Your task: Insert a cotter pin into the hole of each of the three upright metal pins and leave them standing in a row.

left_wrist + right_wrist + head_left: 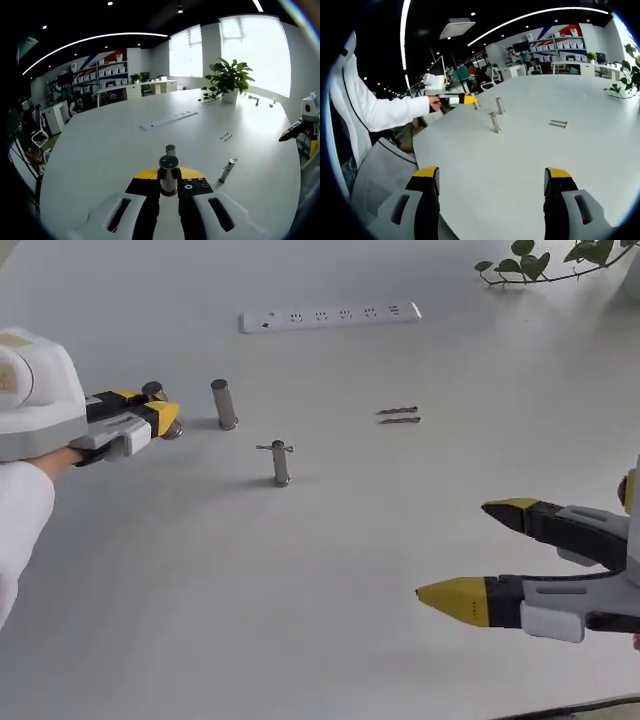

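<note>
My left gripper (pixel 158 412) is at the left of the table, shut on an upright metal pin (pixel 153 391); in the left gripper view the pin (pixel 169 167) stands between the yellow tips. A second bare pin (pixel 224 405) stands just to its right. A third pin (pixel 281 465) stands nearer me with a cotter pin (pixel 275 448) through its top. Two loose cotter pins (pixel 399 416) lie side by side further right. My right gripper (pixel 480 552) hovers open at the lower right, holding nothing, well apart from the pins.
A white power strip (pixel 330 316) lies along the far side of the table. A potted plant's trailing leaves (pixel 530 265) reach in at the far right. The person's white sleeve (pixel 20 520) is at the left edge.
</note>
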